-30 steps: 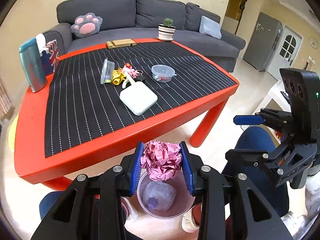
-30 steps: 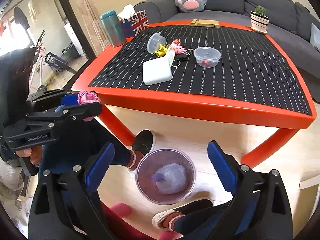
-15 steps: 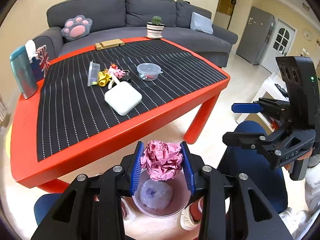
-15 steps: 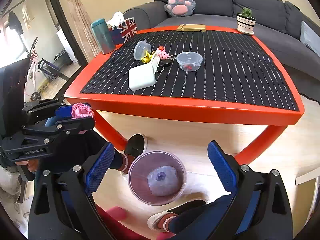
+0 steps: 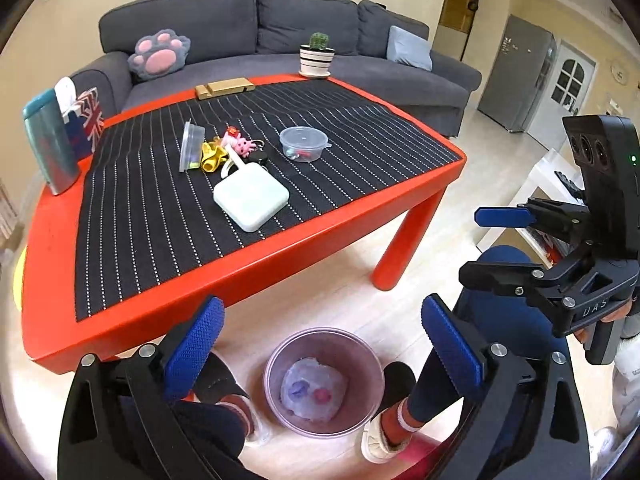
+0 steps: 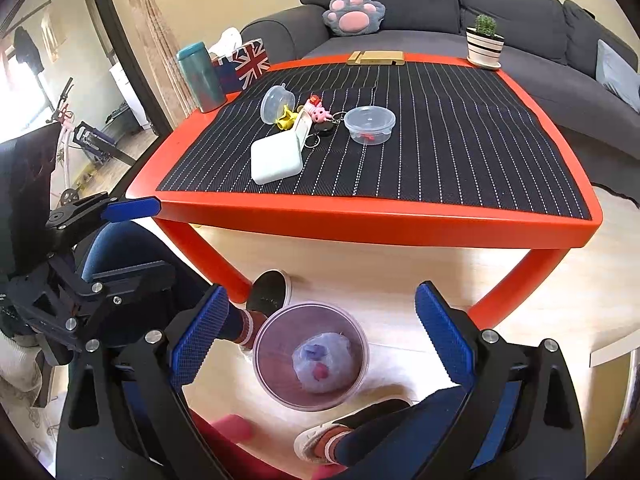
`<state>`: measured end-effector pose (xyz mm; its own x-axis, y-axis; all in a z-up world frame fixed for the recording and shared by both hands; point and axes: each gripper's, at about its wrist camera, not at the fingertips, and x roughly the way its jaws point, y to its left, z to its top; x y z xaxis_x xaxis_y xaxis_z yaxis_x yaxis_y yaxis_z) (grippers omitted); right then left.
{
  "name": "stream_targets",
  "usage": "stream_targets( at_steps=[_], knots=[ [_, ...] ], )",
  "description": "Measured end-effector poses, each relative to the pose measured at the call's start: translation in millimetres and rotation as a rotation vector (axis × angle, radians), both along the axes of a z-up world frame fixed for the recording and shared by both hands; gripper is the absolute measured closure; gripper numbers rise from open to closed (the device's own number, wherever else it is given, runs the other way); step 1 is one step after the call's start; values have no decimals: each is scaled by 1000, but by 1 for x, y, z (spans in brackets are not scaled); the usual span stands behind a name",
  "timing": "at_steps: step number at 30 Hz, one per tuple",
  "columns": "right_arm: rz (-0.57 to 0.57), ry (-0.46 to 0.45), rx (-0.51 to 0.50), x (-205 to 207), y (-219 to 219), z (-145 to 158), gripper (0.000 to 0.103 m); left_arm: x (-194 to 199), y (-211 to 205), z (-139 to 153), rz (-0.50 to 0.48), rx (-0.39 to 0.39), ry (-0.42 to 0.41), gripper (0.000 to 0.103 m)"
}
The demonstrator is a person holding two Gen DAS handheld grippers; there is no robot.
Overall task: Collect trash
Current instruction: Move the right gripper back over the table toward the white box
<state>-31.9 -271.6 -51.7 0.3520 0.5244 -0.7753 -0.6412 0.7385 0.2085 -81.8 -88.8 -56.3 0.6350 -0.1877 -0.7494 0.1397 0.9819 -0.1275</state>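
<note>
Your left gripper (image 5: 322, 344) hangs above the trash bin (image 5: 324, 380), its jaws opening wide with nothing between the blue pads. Your right gripper (image 6: 316, 336) also stands wide and empty over the same bin. The bin sits on the pale floor just in front of the red table (image 5: 248, 264), between your two feet. Inside it lies a pale crumpled wad (image 5: 314, 390) with a pink bit and a purple bit showing on it; whether the pink bit is a separate scrap you cannot tell from either view.

The left wrist view shows the right gripper from the side, to the right of the bin, one blue finger (image 5: 502, 217) pointing toward the table, and beyond it a grey fridge (image 5: 516, 76) and a white door. The right wrist view shows instead the left gripper's finger (image 6: 132, 208) to the left of the bin, near the table's corner, plus a bicycle (image 6: 66, 152) by a window, which the other view lacks.

On the table's striped mat (image 6: 440, 132) both views show a white case (image 5: 251, 196), a lidded clear tub (image 5: 303, 144), an open clear tub (image 6: 277, 103), yellow and pink trinkets and keys. A teal tumbler (image 6: 200, 78), a flag-print tissue box (image 6: 244, 65) and a potted cactus (image 6: 485, 40) stand at the table's far edges.
</note>
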Motion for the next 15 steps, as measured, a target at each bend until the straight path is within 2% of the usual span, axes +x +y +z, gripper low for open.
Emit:
stream_targets(
  at_steps=[15],
  knots=[
    [8,-9,4,2,7,8,10,2,9,8,28,3,-5,8]
  ],
)
